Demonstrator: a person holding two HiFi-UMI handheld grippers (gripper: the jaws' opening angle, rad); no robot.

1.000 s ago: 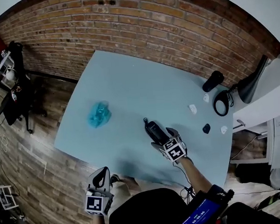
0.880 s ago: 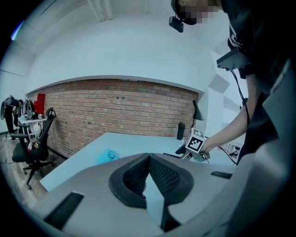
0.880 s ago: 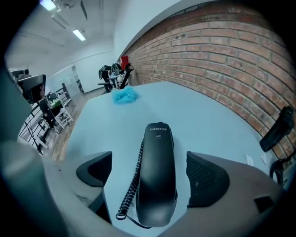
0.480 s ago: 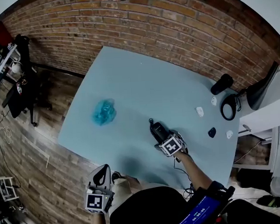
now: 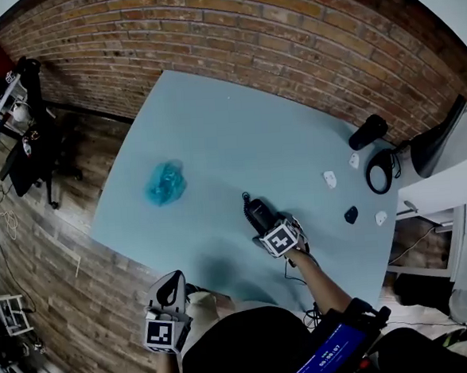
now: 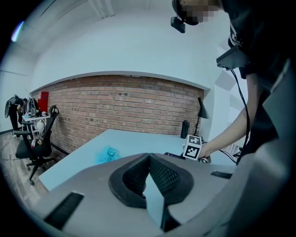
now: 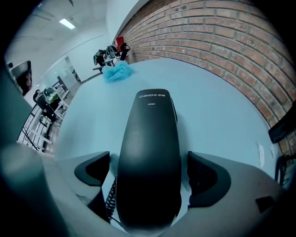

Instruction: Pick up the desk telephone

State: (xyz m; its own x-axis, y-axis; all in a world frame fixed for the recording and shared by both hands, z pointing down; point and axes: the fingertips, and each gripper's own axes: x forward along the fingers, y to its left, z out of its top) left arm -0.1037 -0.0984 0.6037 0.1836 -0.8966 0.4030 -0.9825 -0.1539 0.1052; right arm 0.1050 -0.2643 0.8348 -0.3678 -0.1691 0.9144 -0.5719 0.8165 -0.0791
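The black desk telephone (image 5: 256, 213) lies on the pale blue table (image 5: 213, 119), near the front edge. My right gripper (image 5: 263, 225) points steeply down over it. In the right gripper view the handset (image 7: 150, 139) lies lengthwise between the open jaws of my right gripper (image 7: 150, 172), with a gap at each pad. The jaws have just been opening with the handset between them. A coiled cord (image 7: 109, 196) shows beside the left pad. My left gripper (image 5: 170, 288) hangs off the table's near edge; in the left gripper view its fingertips (image 6: 149, 157) meet on nothing.
A crumpled blue bag (image 5: 165, 183) lies on the table's left part. At the right end are a black cylinder (image 5: 369, 132), a ring of black cable (image 5: 375, 172), small white pieces (image 5: 329, 180) and a black mouse (image 5: 350, 214). A brick wall runs behind; an office chair (image 5: 32, 156) stands left.
My right gripper has sunk onto the telephone and tipped further down, so its marker cube now sits close over the handset. The left gripper has stayed below the table's near edge.
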